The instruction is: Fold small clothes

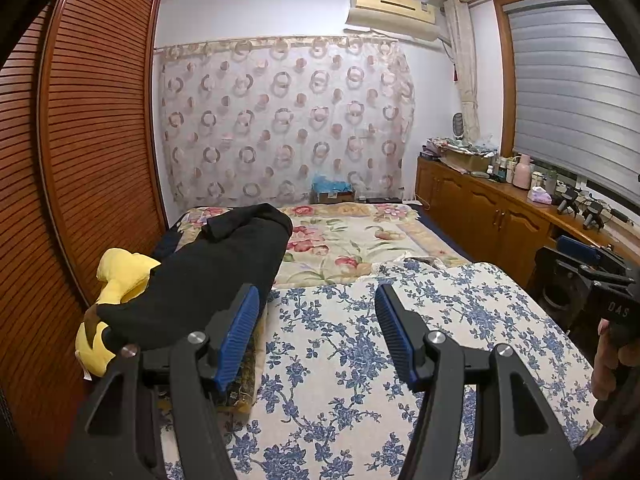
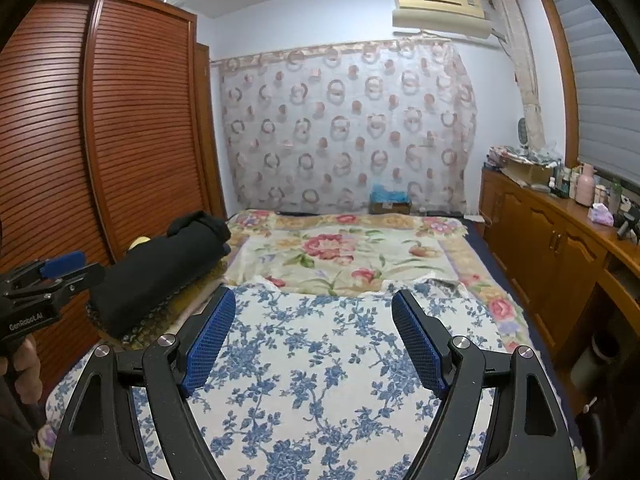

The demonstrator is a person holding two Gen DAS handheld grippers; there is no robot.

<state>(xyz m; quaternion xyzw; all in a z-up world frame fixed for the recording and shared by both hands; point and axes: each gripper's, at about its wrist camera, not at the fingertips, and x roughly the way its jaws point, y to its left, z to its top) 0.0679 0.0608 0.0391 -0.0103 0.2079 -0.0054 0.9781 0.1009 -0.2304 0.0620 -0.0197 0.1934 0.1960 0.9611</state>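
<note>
Lying lengthwise up bed: black garment (image 1: 208, 276)

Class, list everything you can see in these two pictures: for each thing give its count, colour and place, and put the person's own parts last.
Black garment: one, black, left of bed, on a stack.
Yellow cloth: one, yellow, beside the black garment.
Blue-flowered cloth: one, white and blue, near end of bed.
Floral blanket: one, cream and red, far end of bed.
Wardrobe: one, brown, left wall.
Air conditioner: one, cream, high on the wall.
Sideboard: one, brown, right wall, cluttered.
Left gripper: one, black and blue, open, empty.
Right gripper: one, black and blue, open, empty.
</note>
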